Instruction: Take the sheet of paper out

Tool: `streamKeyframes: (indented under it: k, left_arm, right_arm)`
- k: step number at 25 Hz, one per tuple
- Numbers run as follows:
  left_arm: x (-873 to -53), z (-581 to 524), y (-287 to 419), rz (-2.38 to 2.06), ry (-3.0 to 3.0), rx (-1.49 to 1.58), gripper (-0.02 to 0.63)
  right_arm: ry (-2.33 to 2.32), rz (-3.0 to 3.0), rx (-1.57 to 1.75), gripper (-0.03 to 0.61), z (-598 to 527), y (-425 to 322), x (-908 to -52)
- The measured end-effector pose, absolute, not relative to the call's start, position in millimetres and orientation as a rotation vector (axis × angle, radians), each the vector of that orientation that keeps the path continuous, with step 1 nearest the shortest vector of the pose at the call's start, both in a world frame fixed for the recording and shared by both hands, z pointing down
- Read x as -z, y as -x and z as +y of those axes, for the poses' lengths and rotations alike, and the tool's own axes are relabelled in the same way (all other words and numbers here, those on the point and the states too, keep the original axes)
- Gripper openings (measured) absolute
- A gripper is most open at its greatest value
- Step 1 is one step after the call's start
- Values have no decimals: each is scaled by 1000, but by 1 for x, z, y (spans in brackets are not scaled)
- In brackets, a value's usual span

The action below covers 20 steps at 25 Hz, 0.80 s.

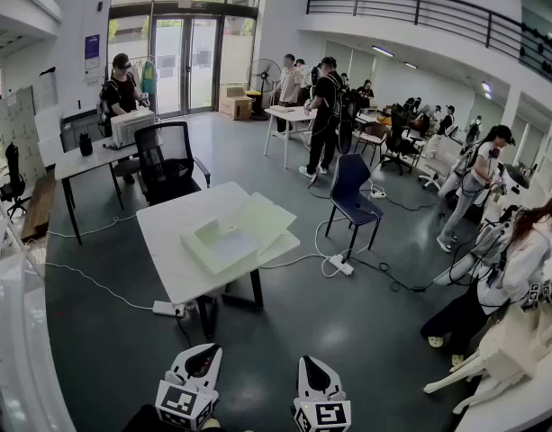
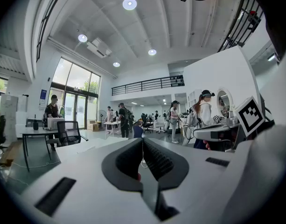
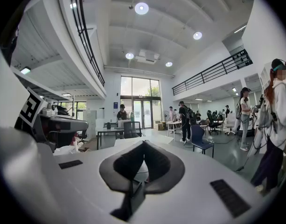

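Note:
A white table (image 1: 166, 241) stands in the middle of the hall, some way ahead of me. On it lies a flat white box (image 1: 219, 245), and a pale sheet (image 1: 263, 216) lies spread beside it toward the right. I cannot tell whether other paper lies inside the box. My left gripper (image 1: 206, 352) and right gripper (image 1: 310, 364) hover low at the front, side by side, well short of the table. In the left gripper view the left gripper (image 2: 143, 142) has its jaws meeting with nothing between them. The right gripper (image 3: 143, 144) looks the same in its own view.
A black office chair (image 1: 167, 165) stands behind the table and a blue chair (image 1: 352, 187) to its right. Power strips (image 1: 341, 265) and cables lie on the floor around the table legs. A person (image 1: 514, 273) bends over at the right, next to a white table edge (image 1: 519, 399).

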<state>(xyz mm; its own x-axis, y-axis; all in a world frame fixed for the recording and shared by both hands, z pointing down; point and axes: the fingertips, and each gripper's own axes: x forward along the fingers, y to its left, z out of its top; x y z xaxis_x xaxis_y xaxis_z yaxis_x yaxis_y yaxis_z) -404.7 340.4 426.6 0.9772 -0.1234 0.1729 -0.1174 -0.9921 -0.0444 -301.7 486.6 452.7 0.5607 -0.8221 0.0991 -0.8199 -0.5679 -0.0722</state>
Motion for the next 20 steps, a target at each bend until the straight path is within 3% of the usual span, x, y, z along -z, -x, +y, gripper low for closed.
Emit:
streamKeyframes:
  k: [20]
  left_arm:
    - [-430, 326, 325, 109, 3095, 274, 25]
  right_arm:
    - [2766, 1390, 218, 17, 475, 232, -458]
